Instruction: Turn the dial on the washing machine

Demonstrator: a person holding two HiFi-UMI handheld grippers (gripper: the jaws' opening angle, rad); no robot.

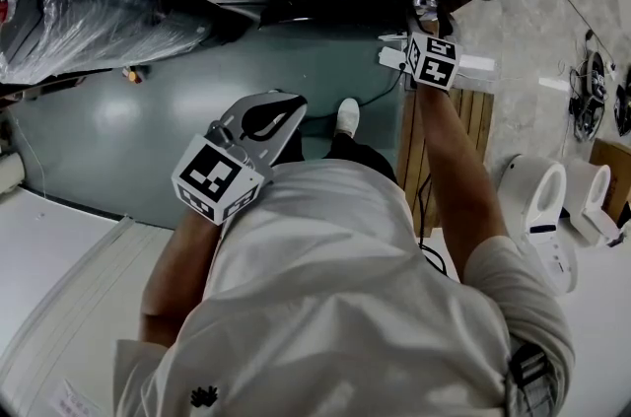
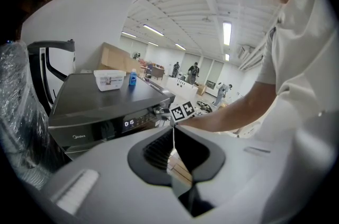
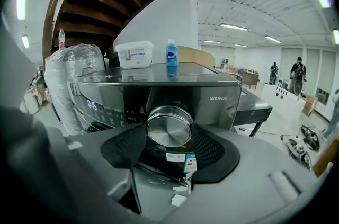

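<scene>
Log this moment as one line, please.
right tongs: astride dial, grip unclear | left tongs: shut, empty | washing machine: display lit

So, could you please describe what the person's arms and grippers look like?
Both the left gripper and right gripper have pale grey bodies with black ribbed pads, and each carries a white cube with black square markers. The person wears a white short-sleeved shirt.

Left gripper view: back from washing machine (image 2: 100,101), facing front corner. Right gripper view: close on its dial (image 3: 169,126). Head view: above, steeply down. Shared: machine front.
</scene>
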